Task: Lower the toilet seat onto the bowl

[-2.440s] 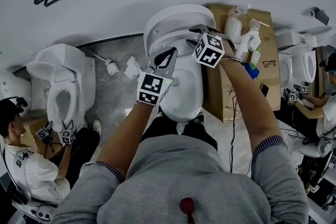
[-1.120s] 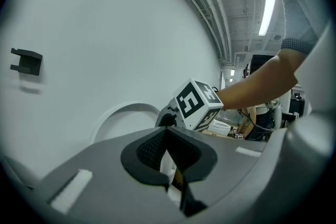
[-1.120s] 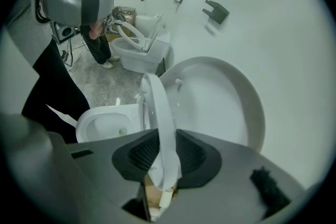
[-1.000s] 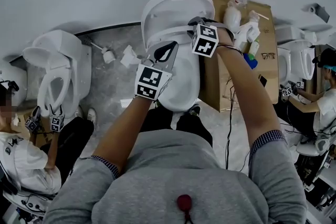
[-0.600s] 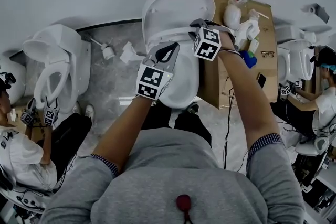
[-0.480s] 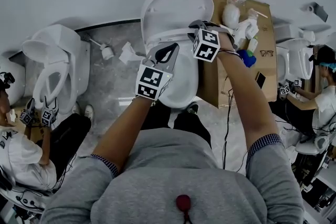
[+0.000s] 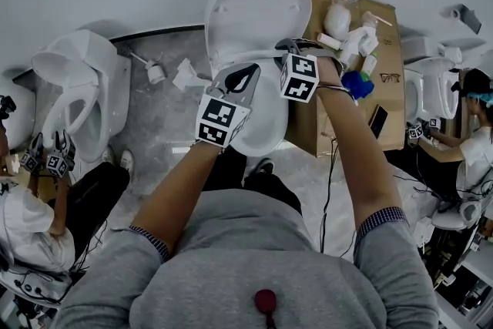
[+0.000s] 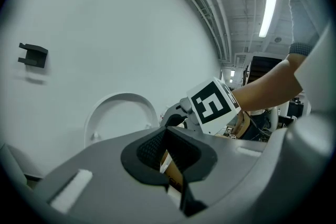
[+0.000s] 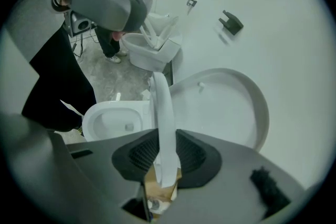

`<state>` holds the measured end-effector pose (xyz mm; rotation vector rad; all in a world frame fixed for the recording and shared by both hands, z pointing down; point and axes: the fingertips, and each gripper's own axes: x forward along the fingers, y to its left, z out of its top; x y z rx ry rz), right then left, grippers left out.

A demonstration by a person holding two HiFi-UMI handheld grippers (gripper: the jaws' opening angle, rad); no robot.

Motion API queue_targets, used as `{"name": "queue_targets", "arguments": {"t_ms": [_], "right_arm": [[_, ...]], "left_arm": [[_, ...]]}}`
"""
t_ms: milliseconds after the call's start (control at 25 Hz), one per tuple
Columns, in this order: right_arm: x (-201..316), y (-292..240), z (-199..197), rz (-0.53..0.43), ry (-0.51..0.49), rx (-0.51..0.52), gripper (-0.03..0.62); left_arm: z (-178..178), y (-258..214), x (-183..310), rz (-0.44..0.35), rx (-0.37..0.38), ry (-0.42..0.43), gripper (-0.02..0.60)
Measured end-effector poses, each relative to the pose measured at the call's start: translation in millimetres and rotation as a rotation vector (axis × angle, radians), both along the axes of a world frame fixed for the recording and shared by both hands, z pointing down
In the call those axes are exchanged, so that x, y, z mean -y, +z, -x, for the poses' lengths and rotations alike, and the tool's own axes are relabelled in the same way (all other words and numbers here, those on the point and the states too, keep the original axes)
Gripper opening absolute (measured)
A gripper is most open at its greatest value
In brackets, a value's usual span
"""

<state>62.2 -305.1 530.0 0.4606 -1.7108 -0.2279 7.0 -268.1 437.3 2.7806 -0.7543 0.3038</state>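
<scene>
R gripper [image 9: 161,153] had its jaws clamped on the rim of the toilet seat [image 9: 164,107], which stood near upright between them, just behind the bowl [image 9: 105,113] & in front of the raised lid [image 9: 226,107]. L gripper [image 8: 167,136] hung over the bowl, jaws together, holding nothing.

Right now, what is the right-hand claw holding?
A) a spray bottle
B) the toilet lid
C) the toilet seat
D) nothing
C: the right gripper pinches the upright toilet seat between its jaws, while the lid leans back behind it.
</scene>
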Motion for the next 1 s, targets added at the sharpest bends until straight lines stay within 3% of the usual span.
{"name": "queue_targets", "arguments": {"t_ms": [1000], "right_arm": [[-114.8,32.9,13.6,0.059,-0.08,0.007,0.112]], "left_arm": [[1.7,29.0,-90.3,0.062,0.032,-0.09,0.009]]}}
